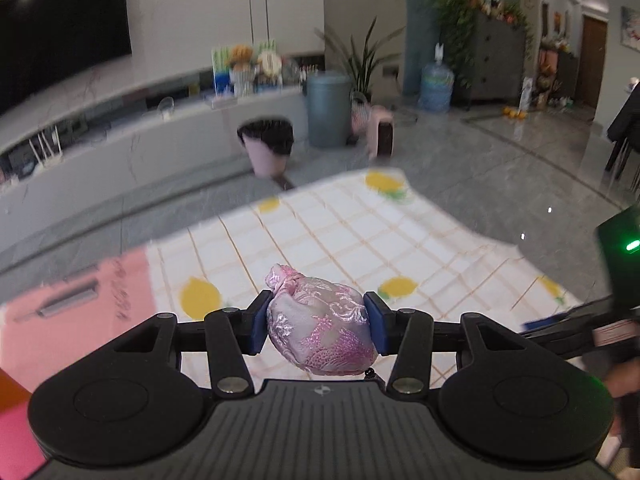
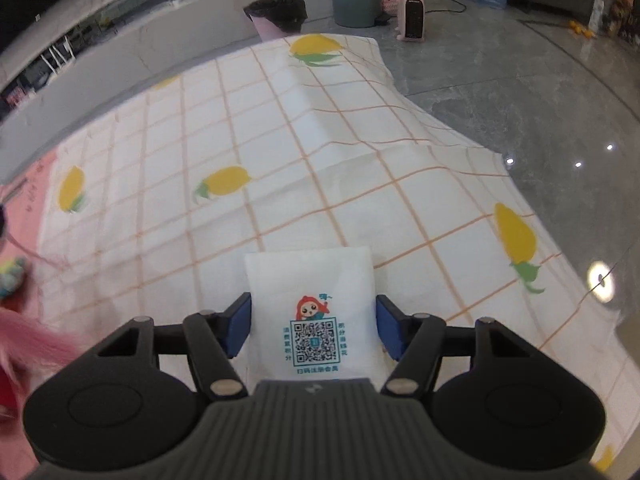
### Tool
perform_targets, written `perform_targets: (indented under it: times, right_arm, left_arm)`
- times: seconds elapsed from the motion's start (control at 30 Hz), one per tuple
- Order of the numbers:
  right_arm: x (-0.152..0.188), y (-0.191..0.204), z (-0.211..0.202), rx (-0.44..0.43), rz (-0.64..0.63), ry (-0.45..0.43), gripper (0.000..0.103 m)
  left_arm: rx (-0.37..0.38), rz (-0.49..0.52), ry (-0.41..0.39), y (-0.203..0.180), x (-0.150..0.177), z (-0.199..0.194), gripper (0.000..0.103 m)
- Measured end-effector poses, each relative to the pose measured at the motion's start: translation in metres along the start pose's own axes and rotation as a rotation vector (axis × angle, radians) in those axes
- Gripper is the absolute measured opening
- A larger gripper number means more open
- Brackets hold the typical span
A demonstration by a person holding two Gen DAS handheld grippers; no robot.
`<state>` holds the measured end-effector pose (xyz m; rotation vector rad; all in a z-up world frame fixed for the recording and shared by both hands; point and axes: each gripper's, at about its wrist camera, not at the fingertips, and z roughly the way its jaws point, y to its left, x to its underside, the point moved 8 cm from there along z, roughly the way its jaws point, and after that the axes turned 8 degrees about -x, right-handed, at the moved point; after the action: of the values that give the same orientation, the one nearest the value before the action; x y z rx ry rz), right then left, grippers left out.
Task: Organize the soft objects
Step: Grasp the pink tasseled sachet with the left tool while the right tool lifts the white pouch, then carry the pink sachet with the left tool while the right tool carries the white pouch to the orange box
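My left gripper (image 1: pixel 316 322) is shut on a pink and silver brocade pouch (image 1: pixel 320 326), held above a white checked cloth with yellow corn prints (image 1: pixel 340 232). My right gripper (image 2: pixel 312 326) is shut on a white tissue packet (image 2: pixel 310 308) with a QR code and cartoon print, held just above the same cloth (image 2: pixel 280 152). Part of the right gripper's body with a green light (image 1: pixel 624 256) shows at the right edge of the left wrist view.
A pink sheet (image 1: pixel 72 312) lies left of the cloth. Pink fluffy material (image 2: pixel 28 344) and a small colourful toy (image 2: pixel 12 274) sit at the cloth's left edge. Beyond are a pink bin (image 1: pixel 268 146), a grey-green bin (image 1: pixel 328 110), a small heater (image 2: pixel 414 20) and a low TV bench (image 1: pixel 120 136).
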<state>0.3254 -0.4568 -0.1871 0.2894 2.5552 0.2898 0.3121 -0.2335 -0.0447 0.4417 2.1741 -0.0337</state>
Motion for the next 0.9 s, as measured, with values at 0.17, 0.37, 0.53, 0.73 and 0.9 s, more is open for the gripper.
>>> perform_targets:
  times: [0.17,0.37,0.53,0.73,0.9]
  right_arm:
    - [-0.007,0.025,-0.016,-0.097,0.099,-0.087,0.064]
    - [-0.016,0.090,-0.049,-0.223,0.061,-0.161,0.064]
    - [-0.010,0.175,-0.092,-0.363,-0.078,-0.226,0.064]
    - [0.013,0.286,-0.149,-0.564,-0.231,-0.287,0.064]
    - [0.062,0.380,-0.173,-0.706,-0.387,-0.256,0.064]
  left_arm:
    - [-0.020,-0.007,-0.123,0.040,-0.023,-0.065,0.055]
    - [-0.102,-0.101,-0.213,0.124,-0.016,-0.139,0.055]
    - [-0.201,-0.102,-0.177,0.184,0.028,-0.174,0.055]
    - [-0.324,-0.159,-0.114,0.228,0.085,-0.184,0.055]
    - [-0.429,-0.221,-0.049,0.256,0.126,-0.169,0.056]
